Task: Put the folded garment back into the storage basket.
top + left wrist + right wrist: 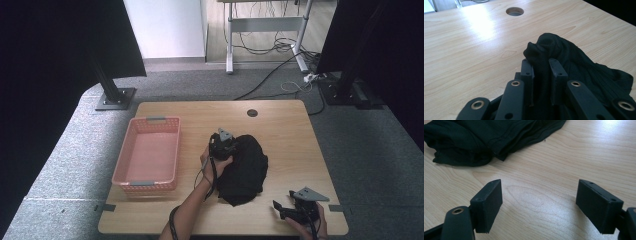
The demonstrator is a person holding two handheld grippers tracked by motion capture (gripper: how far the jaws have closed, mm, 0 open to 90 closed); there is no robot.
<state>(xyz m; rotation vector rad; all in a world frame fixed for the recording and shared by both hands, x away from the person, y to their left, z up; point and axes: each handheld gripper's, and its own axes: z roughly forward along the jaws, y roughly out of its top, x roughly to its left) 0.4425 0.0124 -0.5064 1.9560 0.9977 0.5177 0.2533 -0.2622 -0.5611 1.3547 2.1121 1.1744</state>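
Observation:
A crumpled black cloth [246,169] lies on the middle of the wooden table [280,125]. My left gripper [223,142] rests at the cloth's upper left edge, shut on a bunched fold of it. In the left gripper view the black cloth [574,62] rises pinched between the two pads, close up. My right gripper [281,210] sits near the table's front right edge, apart from the cloth. In the right gripper view the right gripper [539,202] stands wide open over bare wood, with the cloth [486,137] lying beyond its jaws.
A pink plastic basket [150,152] stands at the table's left side. A round cable hole [252,113] sits near the far edge. Beyond the table are dark stands [114,95] and floor cables [280,47].

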